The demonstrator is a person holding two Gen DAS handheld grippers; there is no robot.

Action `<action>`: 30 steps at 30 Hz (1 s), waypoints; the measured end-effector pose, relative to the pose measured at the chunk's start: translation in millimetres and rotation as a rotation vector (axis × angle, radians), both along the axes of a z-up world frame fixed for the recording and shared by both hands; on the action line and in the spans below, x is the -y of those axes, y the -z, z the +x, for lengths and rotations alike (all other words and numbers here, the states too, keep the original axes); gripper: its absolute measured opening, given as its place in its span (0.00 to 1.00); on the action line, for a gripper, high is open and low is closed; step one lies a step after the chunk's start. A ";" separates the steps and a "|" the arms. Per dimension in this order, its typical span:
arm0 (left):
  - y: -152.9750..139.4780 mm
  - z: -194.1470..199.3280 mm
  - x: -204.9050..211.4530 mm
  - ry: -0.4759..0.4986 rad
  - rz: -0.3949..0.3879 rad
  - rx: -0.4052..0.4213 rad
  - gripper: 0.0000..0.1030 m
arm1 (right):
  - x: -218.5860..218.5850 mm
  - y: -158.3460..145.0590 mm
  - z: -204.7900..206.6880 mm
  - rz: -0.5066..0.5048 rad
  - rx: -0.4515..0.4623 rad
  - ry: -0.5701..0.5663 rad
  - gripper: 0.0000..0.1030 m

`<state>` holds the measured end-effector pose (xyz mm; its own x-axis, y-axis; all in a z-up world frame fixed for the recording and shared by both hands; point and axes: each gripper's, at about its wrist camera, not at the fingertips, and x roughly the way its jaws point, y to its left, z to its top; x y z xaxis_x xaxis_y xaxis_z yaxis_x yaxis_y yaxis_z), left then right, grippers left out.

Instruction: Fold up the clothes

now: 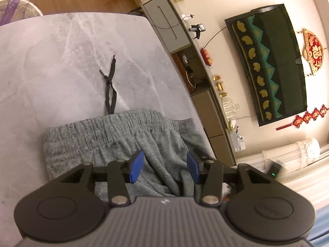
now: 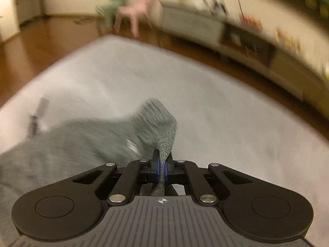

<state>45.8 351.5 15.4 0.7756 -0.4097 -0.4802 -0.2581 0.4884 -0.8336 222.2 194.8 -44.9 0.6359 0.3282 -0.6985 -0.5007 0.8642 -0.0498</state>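
Grey sweat shorts point(image 1: 115, 135) lie on a grey marble-pattern table point(image 1: 61, 61), waistband away from me, with a black drawstring point(image 1: 110, 86) trailing onto the table. My left gripper point(image 1: 164, 164) is open just above the shorts, its blue pads point(image 1: 136, 165) either side of a fold of cloth without pinching it. In the blurred right wrist view, my right gripper point(image 2: 162, 164) is shut on an edge of the grey shorts point(image 2: 82, 144) and lifts it above the table point(image 2: 205, 113).
A low TV cabinet point(image 1: 185, 41) with small items and a covered TV point(image 1: 267, 61) stand beyond the table's right edge. A woven basket point(image 1: 16, 8) sits at the far left. A pink chair point(image 2: 135, 8) stands on the wooden floor.
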 end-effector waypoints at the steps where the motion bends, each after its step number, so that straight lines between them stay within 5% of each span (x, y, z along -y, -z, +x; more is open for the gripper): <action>1: -0.4 -1.7 -1.4 -0.012 -0.007 0.008 0.49 | -4.2 -15.1 -20.6 0.038 0.047 -0.033 0.03; 4: -1.6 -6.3 -4.6 -0.049 -0.035 0.040 0.61 | -17.4 -53.8 -98.0 0.132 0.146 -0.169 0.03; 7: 0.3 -7.3 -0.7 -0.044 -0.085 0.078 0.74 | -44.6 -47.0 -143.7 0.087 0.183 -0.276 0.03; 11: 6.2 -5.7 7.5 -0.013 -0.122 0.098 0.81 | -61.4 -14.5 -148.5 0.044 0.157 -0.268 0.03; 16: 17.1 -0.3 13.3 -0.008 -0.072 0.043 0.85 | -58.0 -10.0 -165.8 0.109 0.126 -0.289 0.03; 21: 4.6 -7.6 11.7 0.009 -0.059 0.096 0.90 | -58.1 -9.1 -179.7 0.017 0.157 -0.271 0.03; 26: -1.3 -5.1 24.4 0.093 0.046 0.102 0.92 | -58.4 -4.5 -182.9 0.055 0.157 -0.366 0.03; 27: 1.4 -2.0 27.8 0.112 0.060 0.077 0.88 | -60.2 -3.8 -187.5 0.050 0.157 -0.376 0.03; 29: 8.0 0.9 32.7 0.121 0.118 0.025 0.58 | -60.2 -2.0 -195.6 0.049 0.144 -0.388 0.03; 30: 11.6 1.9 34.2 0.121 0.149 -0.003 0.18 | -56.8 -0.9 -195.7 0.063 0.127 -0.396 0.03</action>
